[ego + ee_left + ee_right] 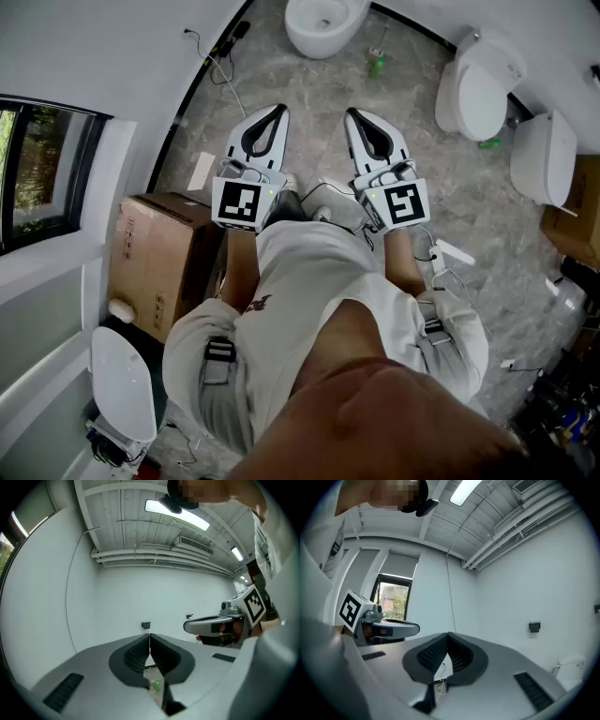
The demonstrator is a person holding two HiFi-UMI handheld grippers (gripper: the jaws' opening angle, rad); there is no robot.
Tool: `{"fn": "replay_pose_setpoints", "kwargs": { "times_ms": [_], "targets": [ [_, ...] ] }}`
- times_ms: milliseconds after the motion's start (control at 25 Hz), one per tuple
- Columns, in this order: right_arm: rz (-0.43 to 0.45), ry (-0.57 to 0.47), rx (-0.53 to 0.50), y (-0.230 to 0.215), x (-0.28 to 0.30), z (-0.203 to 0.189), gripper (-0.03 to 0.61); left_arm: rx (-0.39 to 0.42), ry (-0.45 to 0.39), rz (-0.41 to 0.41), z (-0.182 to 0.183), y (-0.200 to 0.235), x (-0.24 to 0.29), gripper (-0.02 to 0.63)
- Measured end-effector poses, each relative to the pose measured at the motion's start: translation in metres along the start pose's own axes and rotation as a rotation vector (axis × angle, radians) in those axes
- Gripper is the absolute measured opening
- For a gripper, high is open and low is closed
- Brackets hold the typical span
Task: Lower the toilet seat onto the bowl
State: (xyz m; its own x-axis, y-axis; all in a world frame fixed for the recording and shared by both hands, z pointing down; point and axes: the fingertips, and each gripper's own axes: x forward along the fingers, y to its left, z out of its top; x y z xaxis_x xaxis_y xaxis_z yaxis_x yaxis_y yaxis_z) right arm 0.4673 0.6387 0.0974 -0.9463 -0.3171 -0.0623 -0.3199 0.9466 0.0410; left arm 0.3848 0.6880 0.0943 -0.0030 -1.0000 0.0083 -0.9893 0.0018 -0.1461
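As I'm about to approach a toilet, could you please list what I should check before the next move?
1. Left gripper empty, jaws together: ok.
2. Right gripper empty, jaws together: ok.
3. Grippers close to a seat: not ok; both are held level in front of the person, well apart from the toilet ahead on the right.
4. That toilet's seat raised: cannot tell from above.
5. Floor ahead free of clutter: not ok; a green bottle lies on it.
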Motion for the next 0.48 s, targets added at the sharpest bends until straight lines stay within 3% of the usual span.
{"fn": "replay_pose_setpoints", "kwargs": {
  "times_ms": [480],
  "targets": [
    [-0.066, 0.012, 0.017, -0.029, 0.017, -0.008, 0.021, -0.003, 0.007, 0.015, -0.007, 0.013, 0.024, 0.023]
  ]
}}
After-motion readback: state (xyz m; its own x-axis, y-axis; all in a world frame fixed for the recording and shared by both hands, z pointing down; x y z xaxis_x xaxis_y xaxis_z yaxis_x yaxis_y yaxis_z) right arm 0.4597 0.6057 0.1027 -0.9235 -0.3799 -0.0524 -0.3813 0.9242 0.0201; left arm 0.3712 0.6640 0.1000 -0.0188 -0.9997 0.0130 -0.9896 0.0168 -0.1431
